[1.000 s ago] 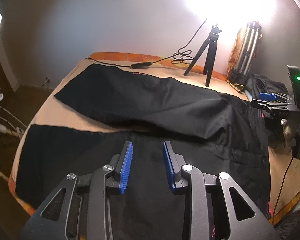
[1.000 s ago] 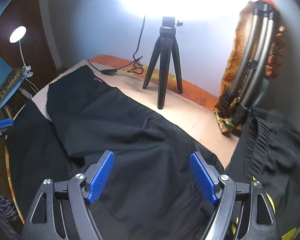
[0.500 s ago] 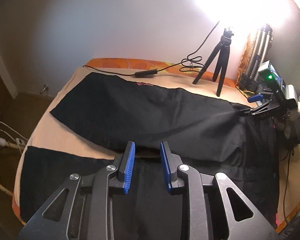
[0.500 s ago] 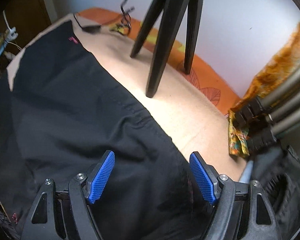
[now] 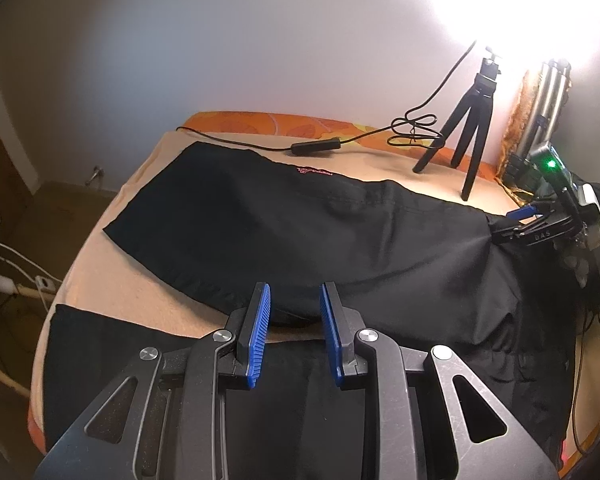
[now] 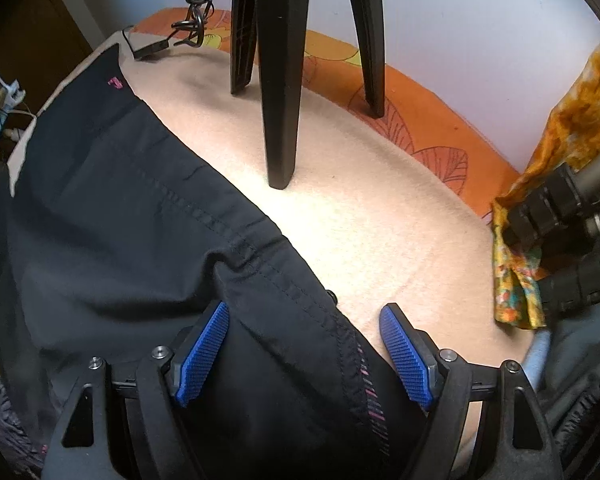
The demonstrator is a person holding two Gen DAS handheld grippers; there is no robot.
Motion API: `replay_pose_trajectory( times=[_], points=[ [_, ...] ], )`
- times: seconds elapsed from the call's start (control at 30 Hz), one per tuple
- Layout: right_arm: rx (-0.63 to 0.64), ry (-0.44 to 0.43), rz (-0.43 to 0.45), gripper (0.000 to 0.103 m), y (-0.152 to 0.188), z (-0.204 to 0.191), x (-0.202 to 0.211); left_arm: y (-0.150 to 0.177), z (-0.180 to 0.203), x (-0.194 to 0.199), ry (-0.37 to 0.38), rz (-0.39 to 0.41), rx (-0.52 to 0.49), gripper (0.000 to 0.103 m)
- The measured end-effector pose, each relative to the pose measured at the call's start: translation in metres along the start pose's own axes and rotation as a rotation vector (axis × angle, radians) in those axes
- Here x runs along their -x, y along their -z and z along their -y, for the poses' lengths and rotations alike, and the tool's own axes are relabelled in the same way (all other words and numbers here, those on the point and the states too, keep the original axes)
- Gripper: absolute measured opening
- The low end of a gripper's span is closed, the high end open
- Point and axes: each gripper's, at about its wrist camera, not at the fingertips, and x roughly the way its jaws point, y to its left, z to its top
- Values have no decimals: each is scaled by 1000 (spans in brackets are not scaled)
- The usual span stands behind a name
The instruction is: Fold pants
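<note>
While both tools (image 5: pixel 292 332) (image 6: pixel 304 354) gape, black pants (image 6: pixel 120 220) lie between the right's pads.

**Little legible lettering: 1 marking on a gripper, 1 unreadable logo on the pants**

In the left wrist view, the right gripper (image 5: pixel 518 220), at the far right of the scene, carries pale letters on its black arm that appear to read "DAS"; they are small and only just legible.

On the black pants (image 5: pixel 300 216), near their far edge, sits a short line of pink script (image 5: pixel 314 171). It is too small and blurred to read. The right wrist view shows the same pink mark (image 6: pixel 115 82) at the far left, again only as a smudge of colour with no letters to make out.

No numbers can be read in either view.
</note>
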Motion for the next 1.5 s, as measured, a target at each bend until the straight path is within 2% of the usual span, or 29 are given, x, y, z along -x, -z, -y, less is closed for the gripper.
replay_pose_trajectory(
  times=[0.07, 0.17, 0.23, 0.27, 0.3, 0.33, 0.4, 0.57, 0.7, 0.8, 0.93, 1.0, 1.13, 1.2, 1.3, 1.5],
  points=[
    [11, -9, 14, 74, 2, -1, 1, -1, -1, -2, -5, -1, 0, 24],
    [42, -11, 37, 59, 9, -4, 5, -2, -2, -3, -11, -2, 6, 24],
    [54, -16, 52, 34, 13, -8, 8, -4, -3, -5, -12, -1, 16, 24],
    [54, -18, 56, 29, 16, -13, 9, -5, -3, -5, -11, -2, 20, 24],
    [54, -20, 60, 15, 17, -14, 13, -6, -4, -6, -9, -2, 26, 24],
    [51, -23, 64, 10, 19, -16, 14, -8, -4, -7, -4, -3, 30, 24],
    [55, 3, 91, 6, 28, -22, 21, -10, -5, -9, 2, -6, 34, 24],
    [13, 12, 213, 5, 37, -32, 57, -19, -9, -15, 21, -22, 51, 24],
    [11, 14, 325, 5, 60, -48, 101, -28, -16, -21, 36, -32, 92, 32],
    [54, 23, 401, 5, 80, -73, 130, -35, -24, -26, 55, -37, 142, 48],
    [113, 29, 468, 5, 107, -113, 155, -51, -32, -32, 72, -45, 179, 49],
    [116, 0, 484, 5, 114, -126, 159, -59, -34, -32, 66, -40, 193, 54],
    [203, 51, 530, 5, 138, -169, 162, -81, -37, -43, 92, -70, 211, 54],
    [220, 15, 523, 5, 150, -186, 158, -92, -32, -47, 91, -75, 205, 54],
    [275, 36, 517, 5, 162, -210, 149, -104, -23, -54, 98, -99, 183, 66],
    [303, 11, 484, 5, 168, -223, 142, -106, -10, -88, 15, -222, 137, 66]
  ],
)
